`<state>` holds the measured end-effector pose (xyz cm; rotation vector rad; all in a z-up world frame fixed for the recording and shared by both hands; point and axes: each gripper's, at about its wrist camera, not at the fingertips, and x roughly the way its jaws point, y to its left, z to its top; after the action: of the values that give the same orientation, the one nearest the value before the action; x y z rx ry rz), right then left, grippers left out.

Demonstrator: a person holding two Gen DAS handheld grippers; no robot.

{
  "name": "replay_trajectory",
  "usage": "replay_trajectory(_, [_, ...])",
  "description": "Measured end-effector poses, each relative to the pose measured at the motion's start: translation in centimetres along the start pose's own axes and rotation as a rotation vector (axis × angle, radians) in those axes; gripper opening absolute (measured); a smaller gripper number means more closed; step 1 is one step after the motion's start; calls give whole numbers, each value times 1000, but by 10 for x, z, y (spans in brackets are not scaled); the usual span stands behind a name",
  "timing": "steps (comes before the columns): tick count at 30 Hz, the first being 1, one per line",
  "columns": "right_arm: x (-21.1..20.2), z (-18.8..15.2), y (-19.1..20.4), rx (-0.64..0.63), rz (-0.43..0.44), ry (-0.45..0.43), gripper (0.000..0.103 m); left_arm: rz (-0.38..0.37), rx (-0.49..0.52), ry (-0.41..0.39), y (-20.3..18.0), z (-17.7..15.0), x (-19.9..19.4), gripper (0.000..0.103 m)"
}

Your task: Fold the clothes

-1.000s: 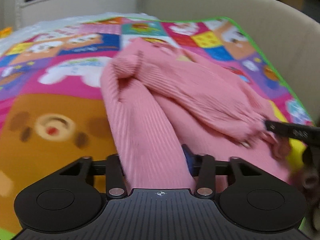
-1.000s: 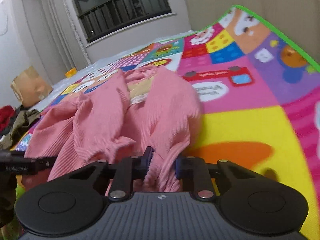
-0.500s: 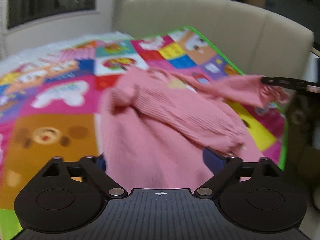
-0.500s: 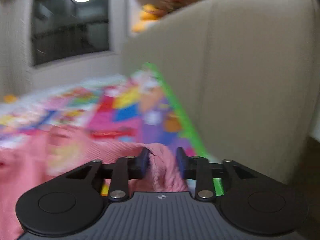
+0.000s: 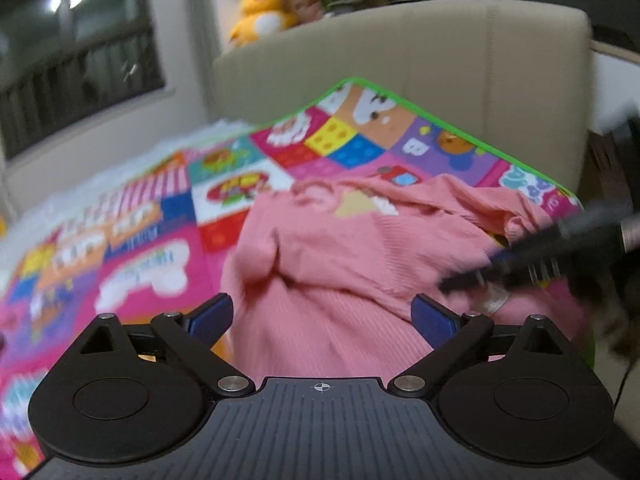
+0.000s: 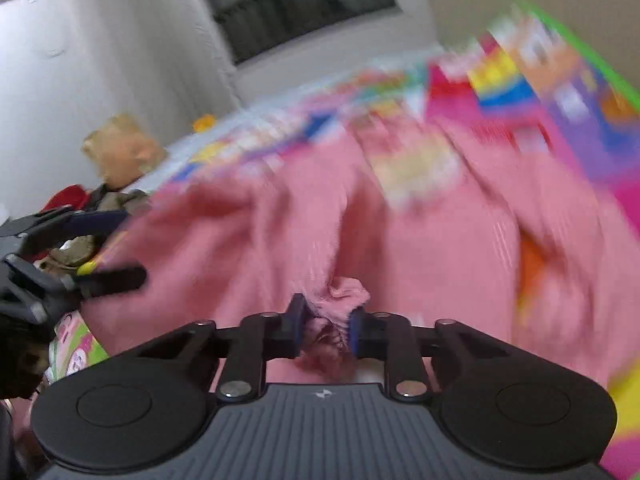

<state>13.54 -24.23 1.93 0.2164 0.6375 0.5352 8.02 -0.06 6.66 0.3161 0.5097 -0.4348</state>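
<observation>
Lying crumpled on one patchwork play mat [image 5: 152, 248] is one pink ribbed sweater [image 5: 340, 264]; right tool [image 6: 326, 330] clamps its bunched fabric; left tool [image 5: 322, 316] spread wide, empty.

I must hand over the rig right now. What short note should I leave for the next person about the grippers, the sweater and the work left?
Left gripper: open, holds nothing, fingers on either side of the sweater's near edge.
Right gripper: shut on a bunched bit of the sweater.
Sweater: pink, on the play mat near the sofa, rumpled and creased, sleeves not laid out.
Done: no neat fold shows yet.
Left: probably spread it flat first, then fold sleeves and body. The views are blurred, so check the grip before pulling.
</observation>
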Motion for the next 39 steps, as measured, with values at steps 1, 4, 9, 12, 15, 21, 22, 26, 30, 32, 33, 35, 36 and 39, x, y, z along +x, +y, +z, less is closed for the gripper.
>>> replay_trajectory(1, [-6,13,4,-6,24,-38,16,0,34,-14,-3,3,-1,99])
replay_trajectory(4, [-21,52,7,20,91,-142,16,-10,137,-63,-20,14,1,102])
replay_trajectory(9, [-29,74,-1,77,139,-181,16,93,374,-158,-68,29,48,103])
replay_trajectory(12, [-34,71,-6,85,105,-179,16,152,471,-218,-80,33,84,92])
replay_trajectory(15, [-42,68,-16,68,22,-181,19,119,480,-162,-69,43,120,29])
replay_trajectory(21, [-25,51,-41,-146,-361,-173,76,248,220,-64,50,66,163,12])
replay_trajectory(22, [-16,46,-46,-180,-399,-134,76,291,146,-51,78,65,164,12])
replay_trajectory(26, [22,36,-67,-297,-469,36,69,430,-130,1,182,54,161,12])
replay_trajectory(30, [55,52,-95,-419,-579,111,9,481,-276,64,243,28,157,12])
replay_trajectory(32, [65,78,-113,-472,-699,55,9,473,-284,90,248,15,158,13])
replay_trajectory(33, [73,92,-123,-474,-762,34,9,462,-291,103,250,9,157,13])
replay_trajectory(35, [85,118,-142,-454,-860,8,10,458,-307,127,251,-1,157,19])
replay_trajectory(36, [88,126,-152,-406,-867,22,15,453,-319,143,251,-7,158,23])
replay_trajectory(39, [90,147,-177,-257,-857,42,29,395,-390,205,251,-24,160,59])
